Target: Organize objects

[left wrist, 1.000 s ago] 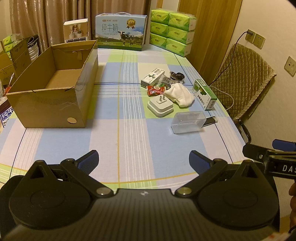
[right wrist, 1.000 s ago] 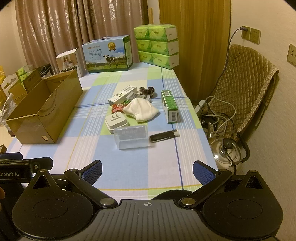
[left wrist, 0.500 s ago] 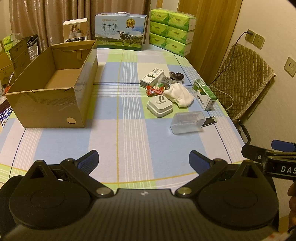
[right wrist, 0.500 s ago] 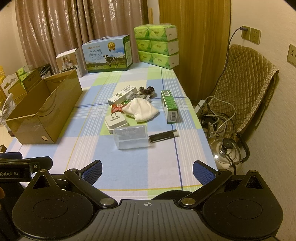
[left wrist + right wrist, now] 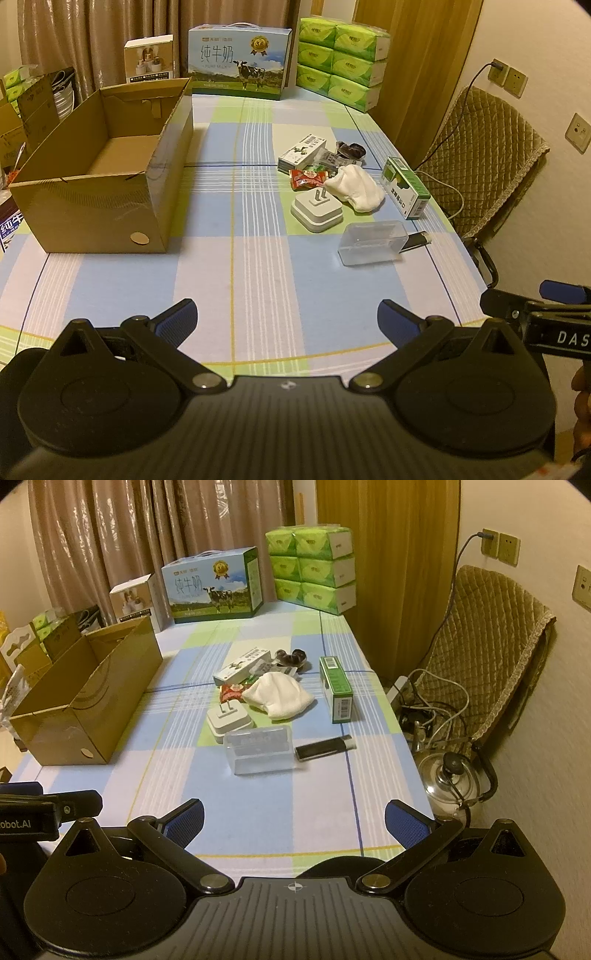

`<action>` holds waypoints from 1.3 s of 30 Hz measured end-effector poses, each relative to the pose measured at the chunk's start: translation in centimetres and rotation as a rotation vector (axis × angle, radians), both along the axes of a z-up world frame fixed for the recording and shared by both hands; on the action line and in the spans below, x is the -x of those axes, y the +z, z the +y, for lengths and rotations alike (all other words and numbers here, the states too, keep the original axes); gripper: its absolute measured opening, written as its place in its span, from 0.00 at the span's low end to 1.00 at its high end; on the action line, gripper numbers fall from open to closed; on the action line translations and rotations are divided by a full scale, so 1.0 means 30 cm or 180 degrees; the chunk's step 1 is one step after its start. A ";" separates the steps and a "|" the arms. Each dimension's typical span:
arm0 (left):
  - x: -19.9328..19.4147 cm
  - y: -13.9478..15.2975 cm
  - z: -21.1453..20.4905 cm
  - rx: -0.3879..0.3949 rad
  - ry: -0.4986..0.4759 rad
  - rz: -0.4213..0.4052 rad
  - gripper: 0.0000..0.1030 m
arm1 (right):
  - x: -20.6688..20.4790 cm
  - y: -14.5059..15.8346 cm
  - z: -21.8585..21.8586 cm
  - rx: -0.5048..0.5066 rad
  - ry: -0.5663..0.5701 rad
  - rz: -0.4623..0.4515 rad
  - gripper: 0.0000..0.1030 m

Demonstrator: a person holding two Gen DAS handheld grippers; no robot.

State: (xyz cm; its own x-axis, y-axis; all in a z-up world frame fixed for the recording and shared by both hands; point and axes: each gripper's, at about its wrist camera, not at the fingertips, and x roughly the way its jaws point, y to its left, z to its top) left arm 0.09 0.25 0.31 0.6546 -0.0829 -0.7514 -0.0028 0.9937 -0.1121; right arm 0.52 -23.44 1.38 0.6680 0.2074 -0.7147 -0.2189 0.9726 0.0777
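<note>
Setting: checked tablecloth (image 5: 258,266) in blue, green and white over a long table, brown curtains at the far end, warm indoor light.
Clutter: and there it sits, a loose cluster right of the table's middle, nothing in anyone's grasp.
Clear plastic case (image 5: 371,242): nearest item of the cluster, lying on its side.
Black stick (image 5: 325,748): flat on the cloth, just beside the case on its right, white tip pointing away from it.
White plug adapter (image 5: 317,213): just behind the case, prongs sticking up.
White cloth (image 5: 356,186): bunched up, right of the adapter and touching or nearly touching it.
Red snack packet (image 5: 306,178): tucked behind the adapter, against the cloth.
Green carton (image 5: 405,192): lying flat at the cluster's right edge, near the table edge.
White slim box (image 5: 302,151): at the back of the cluster, with a dark bundle (image 5: 351,150) to its right.
Cardboard box (image 5: 107,173): open-topped, on the left side, well apart from the clutter; the floor I can see is bare.
Left gripper (image 5: 287,321): blue-padded fingers spread wide, hovering over the near end of the table, gripping nothing.
Right gripper (image 5: 293,821): jaws wide apart too, over the near right corner, empty.
Backdrop: milk carton box (image 5: 236,62) and stacked green tissue packs (image 5: 341,62) at the far end; quilted chair (image 5: 491,646) and a kettle (image 5: 450,779) off to the right.
</note>
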 end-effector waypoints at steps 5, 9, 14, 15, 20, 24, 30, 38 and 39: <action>0.000 -0.001 0.000 0.0005 0.0001 0.0001 0.99 | -0.001 0.001 0.001 0.0004 0.0003 0.0004 0.98; 0.000 -0.001 0.001 0.0002 0.0003 0.0003 0.99 | -0.002 -0.001 -0.001 -0.0001 0.0001 0.0005 0.98; 0.006 -0.008 0.007 0.0016 0.0006 0.0011 0.99 | 0.000 -0.007 -0.010 -0.0004 -0.0002 0.0012 0.98; 0.007 -0.009 0.008 0.0018 0.0008 0.0013 0.99 | 0.000 -0.007 -0.008 -0.0004 -0.0003 0.0014 0.98; 0.006 -0.011 0.009 0.0023 0.0017 0.0026 0.99 | 0.001 -0.013 -0.008 -0.0007 -0.0004 0.0024 0.98; 0.004 -0.011 0.011 0.0025 0.0024 0.0033 0.99 | 0.000 -0.015 -0.004 -0.0005 -0.0005 0.0031 0.98; 0.004 -0.010 0.012 0.0024 0.0025 0.0034 0.99 | -0.001 -0.019 -0.005 -0.0010 -0.0007 0.0034 0.98; 0.003 -0.011 0.012 0.0026 0.0023 0.0030 0.99 | -0.002 -0.029 -0.004 -0.0013 -0.0006 0.0042 0.98; 0.003 -0.011 0.013 0.0025 0.0023 0.0031 0.99 | -0.003 -0.030 -0.004 -0.0015 -0.0005 0.0044 0.98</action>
